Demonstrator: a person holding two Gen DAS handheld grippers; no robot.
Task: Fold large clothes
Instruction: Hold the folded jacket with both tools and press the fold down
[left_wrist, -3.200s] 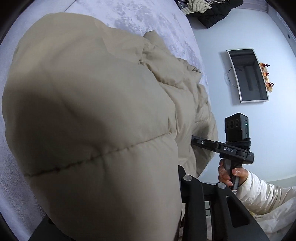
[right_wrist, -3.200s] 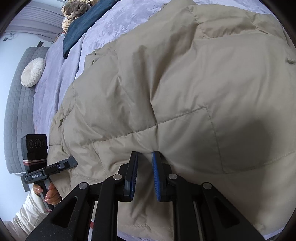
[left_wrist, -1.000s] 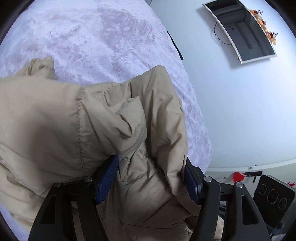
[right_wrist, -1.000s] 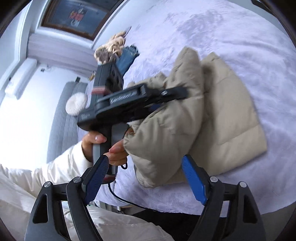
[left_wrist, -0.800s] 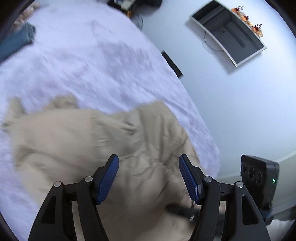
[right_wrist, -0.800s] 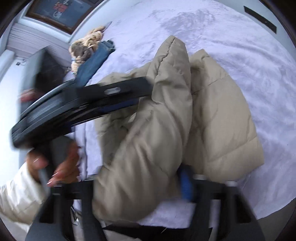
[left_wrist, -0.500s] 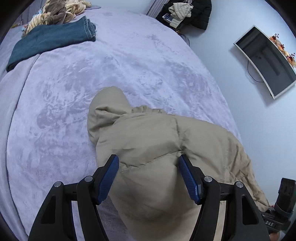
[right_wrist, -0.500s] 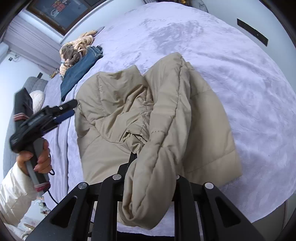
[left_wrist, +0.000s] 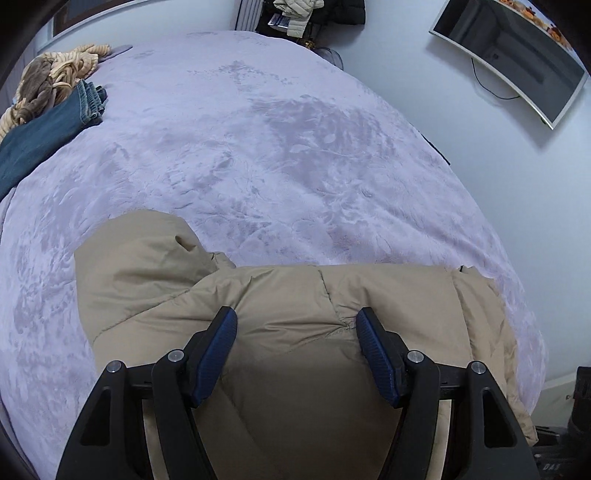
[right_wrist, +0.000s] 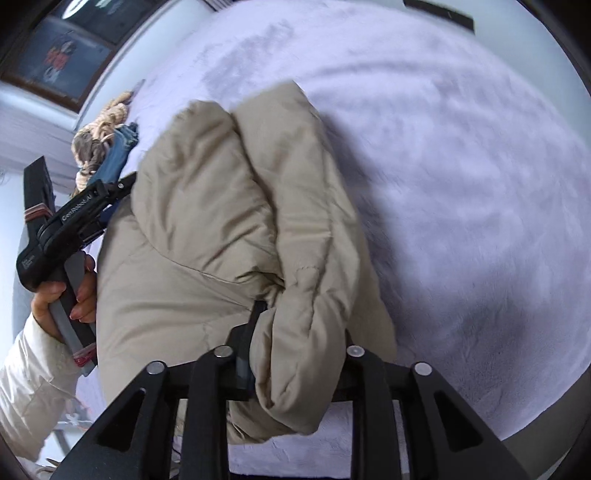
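Observation:
A beige puffer jacket (left_wrist: 295, 295) lies bunched on the lilac bed cover (left_wrist: 295, 147) at the near edge. My left gripper (left_wrist: 297, 347) stands open right above it, and the blue pads (left_wrist: 221, 343) flank a hump of fabric without squeezing it. In the right wrist view the jacket (right_wrist: 207, 240) is doubled over. A thick fold of it fills my right gripper (right_wrist: 299, 347), whose jaws are opening while still pressed against the fold. The left gripper (right_wrist: 123, 186) sits at the jacket's far left edge, held by a hand (right_wrist: 62, 295) in a white sleeve.
Folded jeans (left_wrist: 40, 133) and a braided knit (left_wrist: 55, 77) lie at the bed's far left corner. A wall screen (left_wrist: 509, 55) hangs on the right and clothes (left_wrist: 303, 14) are piled beyond the bed. The bed edge drops off at the right.
My left gripper let go of the jacket bundle and now hovers over the jacket. My right gripper closed on a thick fold and came down toward the bed with it.

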